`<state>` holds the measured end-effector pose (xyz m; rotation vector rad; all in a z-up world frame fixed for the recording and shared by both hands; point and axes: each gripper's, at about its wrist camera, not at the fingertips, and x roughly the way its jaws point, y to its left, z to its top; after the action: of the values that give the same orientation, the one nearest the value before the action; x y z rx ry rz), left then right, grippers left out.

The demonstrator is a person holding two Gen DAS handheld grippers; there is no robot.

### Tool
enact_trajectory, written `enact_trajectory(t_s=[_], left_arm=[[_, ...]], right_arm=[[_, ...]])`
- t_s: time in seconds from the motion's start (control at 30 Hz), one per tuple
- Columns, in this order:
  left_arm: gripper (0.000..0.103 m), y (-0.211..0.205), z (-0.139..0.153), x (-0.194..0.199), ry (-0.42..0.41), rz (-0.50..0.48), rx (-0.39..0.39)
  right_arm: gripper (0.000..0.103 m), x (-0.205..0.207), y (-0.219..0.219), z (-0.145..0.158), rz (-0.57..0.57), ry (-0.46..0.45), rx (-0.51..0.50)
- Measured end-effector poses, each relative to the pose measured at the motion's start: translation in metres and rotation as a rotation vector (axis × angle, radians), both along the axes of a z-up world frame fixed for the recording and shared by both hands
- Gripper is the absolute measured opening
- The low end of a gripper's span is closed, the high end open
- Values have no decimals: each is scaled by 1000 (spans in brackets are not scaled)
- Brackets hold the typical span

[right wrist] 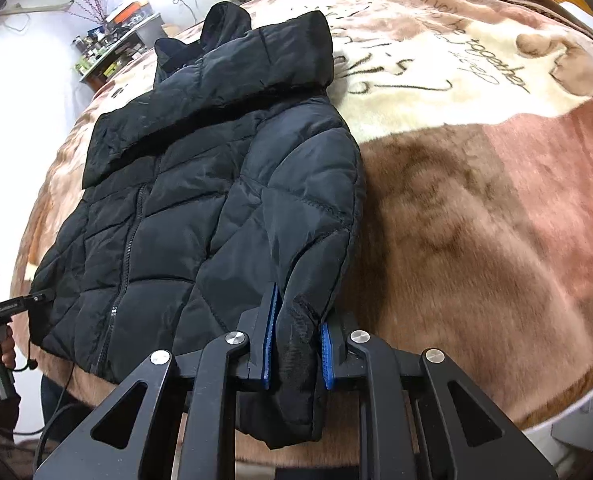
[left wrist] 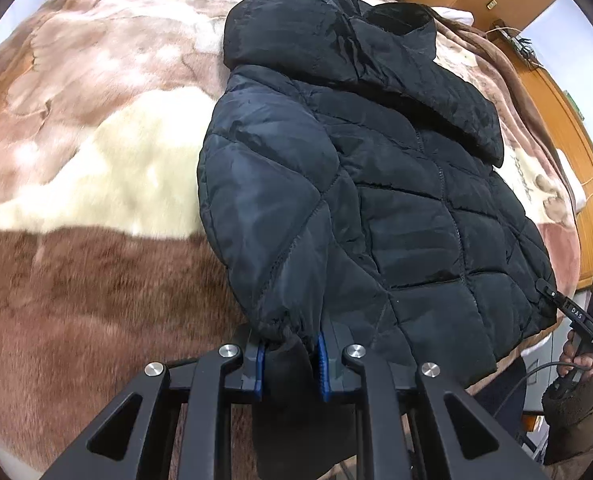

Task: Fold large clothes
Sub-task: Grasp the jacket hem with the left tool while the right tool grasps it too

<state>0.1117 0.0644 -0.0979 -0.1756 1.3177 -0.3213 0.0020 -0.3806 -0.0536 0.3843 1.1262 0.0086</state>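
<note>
Both grippers are pinched onto sleeve ends of the same black puffer jacket (left wrist: 376, 184), one cuff each. Left gripper (left wrist: 290, 364) has its blue-padded fingers (left wrist: 323, 364) drawn in narrow around the left cuff (left wrist: 284, 330), with the gathered elastic edge just beyond the pads and the inner cuff lining bunched between them and hanging down toward the camera. Right gripper (right wrist: 296, 354) does the same with the right cuff (right wrist: 296, 320), its near pad lying flat against the fabric and the dark lining drooping below the jaws.

Gripping at the cuffs looks deliberate: a sleeve end is the thinnest, least slippery part of a padded coat, and it gives a handle for swinging the whole sleeve across the body, which I judge to be the step in hand. No fold shows yet; each sleeve runs straight along its own side of the torso.

Outward from the cuffs, the jacket lies front up, zipper (right wrist: 130, 232) closed down the middle, hem at the near edge of the bed and the hood (right wrist: 232, 68) spread at the far end. Flat and squared like this, it offers clear fold lines.

Beneath it is a plush brown, pink and cream blanket (right wrist: 476, 220) with printed script, soft enough that the coat may drag or creep when pulled. A cluttered shelf (right wrist: 112, 52) stands far left in the right wrist view.
</note>
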Motion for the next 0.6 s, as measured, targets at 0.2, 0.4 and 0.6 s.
enact_trajectory(t_s=[0.2,0.4,0.6], left_arm=[[20,6,-2,-14,24,-3,-10],[30,14,-5,-1,42,20,-33],[55,32,18,16,-9,55,-53]], right_arm=[[19,-14,-2,-1,-5,18,9],[31,-11,-6,-2,-25,43,-37],[54,-6,-29,28,-95,-16,-16]])
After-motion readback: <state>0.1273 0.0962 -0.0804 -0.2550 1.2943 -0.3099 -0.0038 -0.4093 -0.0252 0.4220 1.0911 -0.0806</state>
